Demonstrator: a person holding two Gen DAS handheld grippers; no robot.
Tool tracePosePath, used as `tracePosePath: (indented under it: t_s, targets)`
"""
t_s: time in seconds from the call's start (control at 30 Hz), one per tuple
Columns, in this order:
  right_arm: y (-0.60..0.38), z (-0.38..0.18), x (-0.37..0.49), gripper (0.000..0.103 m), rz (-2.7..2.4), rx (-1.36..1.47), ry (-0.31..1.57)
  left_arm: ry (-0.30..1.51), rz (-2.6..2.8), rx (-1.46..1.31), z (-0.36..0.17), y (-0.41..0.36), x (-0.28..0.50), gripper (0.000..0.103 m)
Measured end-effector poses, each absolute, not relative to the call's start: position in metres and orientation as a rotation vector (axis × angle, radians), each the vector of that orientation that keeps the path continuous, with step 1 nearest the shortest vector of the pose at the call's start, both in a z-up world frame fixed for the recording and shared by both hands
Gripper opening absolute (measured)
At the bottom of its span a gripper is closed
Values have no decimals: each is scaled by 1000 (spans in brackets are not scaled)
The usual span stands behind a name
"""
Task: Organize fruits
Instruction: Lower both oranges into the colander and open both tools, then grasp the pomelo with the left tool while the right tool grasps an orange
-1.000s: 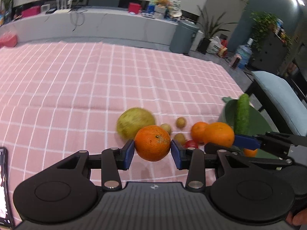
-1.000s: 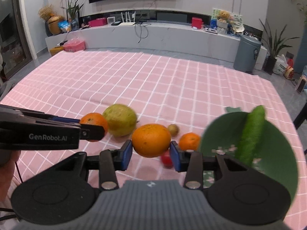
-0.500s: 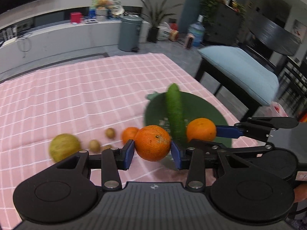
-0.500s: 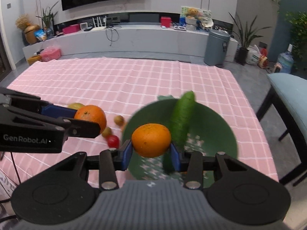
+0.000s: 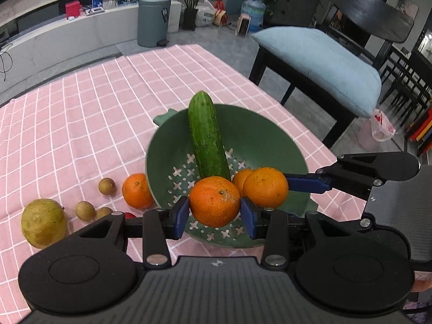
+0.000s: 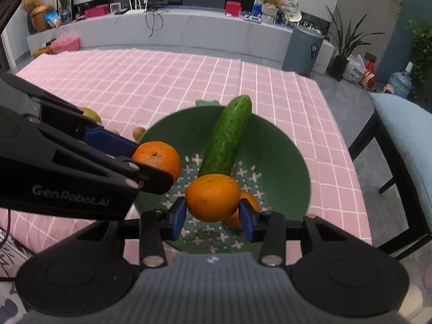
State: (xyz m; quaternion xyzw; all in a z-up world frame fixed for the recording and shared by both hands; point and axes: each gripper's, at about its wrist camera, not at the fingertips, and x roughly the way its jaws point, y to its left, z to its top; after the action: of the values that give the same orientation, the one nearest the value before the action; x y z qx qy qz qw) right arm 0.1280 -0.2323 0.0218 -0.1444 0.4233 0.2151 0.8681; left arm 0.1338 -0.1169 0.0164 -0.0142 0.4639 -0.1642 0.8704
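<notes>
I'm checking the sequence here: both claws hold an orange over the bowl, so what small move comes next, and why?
Probably lower and open the right claw: its round orange hangs over the green perforated bowl, beside the long green cucumber and an orange already inside. The left claw can follow.

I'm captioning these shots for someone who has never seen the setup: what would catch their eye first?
Two bright oranges, one clamped in the left tongs and one in the right tongs, both poised above the round dark green perforated colander bowl. A long green cucumber leans on the bowl's far rim, and a third orange lies in it. Left of the bowl, on the pink checked tablecloth, sits a large yellow-green fruit.
</notes>
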Motion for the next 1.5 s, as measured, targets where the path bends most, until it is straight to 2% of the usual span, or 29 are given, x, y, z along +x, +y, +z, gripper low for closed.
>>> tracePosePath:
  t_s: [0.5, 1.0, 1.1, 1.17, 1.3, 1.5]
  targets:
    - [-223, -4, 147, 39, 462, -335, 995, 1068, -376, -33, -9, -123, 151, 47]
    - [-231, -9, 157, 40, 438, -284, 1043, 1083, -388, -69, -18, -123, 157, 48]
    - [-230, -7, 156, 43, 435, -284, 1035, 1073, -383, -64, -16, -123, 154, 49]
    - [-230, -5, 154, 51, 425, -292, 1023, 1060, -384, -69, -13, -122, 152, 52]
    - [-232, 4, 150, 58, 406, -290, 990, 1009, -381, -62, -1, -118, 144, 56]
    - [-228, 26, 140, 62, 410, -250, 913, 923, -349, -57, 22, -99, 127, 56]
